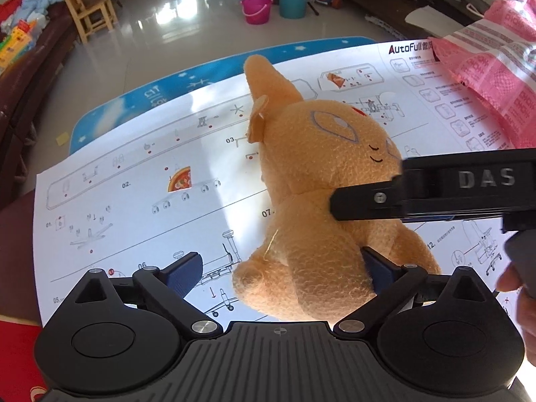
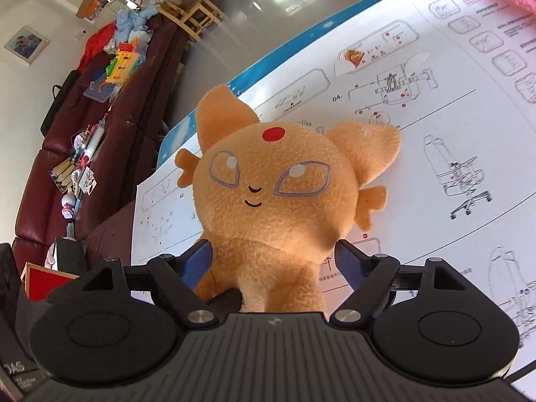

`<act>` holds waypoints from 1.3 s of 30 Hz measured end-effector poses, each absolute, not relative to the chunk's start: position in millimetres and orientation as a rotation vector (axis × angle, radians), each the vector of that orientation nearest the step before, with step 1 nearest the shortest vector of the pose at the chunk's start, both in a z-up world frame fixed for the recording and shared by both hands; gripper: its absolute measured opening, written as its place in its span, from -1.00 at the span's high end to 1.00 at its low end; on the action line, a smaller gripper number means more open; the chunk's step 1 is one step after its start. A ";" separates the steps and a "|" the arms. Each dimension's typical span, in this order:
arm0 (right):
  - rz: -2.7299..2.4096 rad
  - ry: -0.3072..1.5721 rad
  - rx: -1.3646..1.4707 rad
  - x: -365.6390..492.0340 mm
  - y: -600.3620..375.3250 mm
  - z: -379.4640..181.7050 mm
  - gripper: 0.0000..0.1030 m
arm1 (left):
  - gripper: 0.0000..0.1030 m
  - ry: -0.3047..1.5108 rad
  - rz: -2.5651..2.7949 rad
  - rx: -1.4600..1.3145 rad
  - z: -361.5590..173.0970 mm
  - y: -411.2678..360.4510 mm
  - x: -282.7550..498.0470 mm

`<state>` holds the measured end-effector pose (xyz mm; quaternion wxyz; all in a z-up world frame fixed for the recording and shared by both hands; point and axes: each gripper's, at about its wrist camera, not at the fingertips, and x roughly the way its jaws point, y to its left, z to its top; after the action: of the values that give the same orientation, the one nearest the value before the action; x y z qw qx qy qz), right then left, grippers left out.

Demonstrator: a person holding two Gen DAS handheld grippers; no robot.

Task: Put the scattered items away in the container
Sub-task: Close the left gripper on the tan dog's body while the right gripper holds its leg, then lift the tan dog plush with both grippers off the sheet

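Now your plush point(image 2: 268, 201) sits upright on the sheet point(image 2: 435, 127) covering the tabletop, so both tongs can flank it: left tongs point(image 1: 288, 269) spread wide, right tongs point(image 2: 273, 261) open around its body, neither visibly squeezing.

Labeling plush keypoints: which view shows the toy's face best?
Right wrist view: the orange plush toy faces the camera, with both eyes, the mouth and the red forehead dot visible. The left wrist view shows it from the side and behind, its face partly hidden by the right gripper.
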<state>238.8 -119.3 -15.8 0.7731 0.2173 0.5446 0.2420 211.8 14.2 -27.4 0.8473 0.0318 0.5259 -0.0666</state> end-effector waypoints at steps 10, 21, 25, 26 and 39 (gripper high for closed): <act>0.607 1.120 0.309 216.4 -90.0 -5.6 -0.41 | -0.77 1.140 -0.215 0.223 -53.2 -14.2 172.6; 0.699 1.170 0.218 143.5 -106.1 -0.2 -0.40 | -0.76 1.201 -0.288 0.061 -55.0 -5.3 79.1; 0.705 1.186 0.215 122.9 -113.0 1.6 -0.42 | -0.75 1.174 -0.273 0.010 -38.6 4.8 44.6; 0.707 1.187 0.208 118.9 -113.2 2.7 -0.43 | -0.75 1.165 -0.267 0.006 -33.6 6.9 39.4; 0.674 1.150 0.229 98.4 -128.9 22.0 -0.45 | -0.03 1.128 -0.229 0.008 -10.1 0.2 49.6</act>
<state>98.4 -128.9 22.0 0.7800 0.1061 0.5320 0.3120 49.6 0.2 -10.1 0.8388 0.0037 0.5335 -0.1084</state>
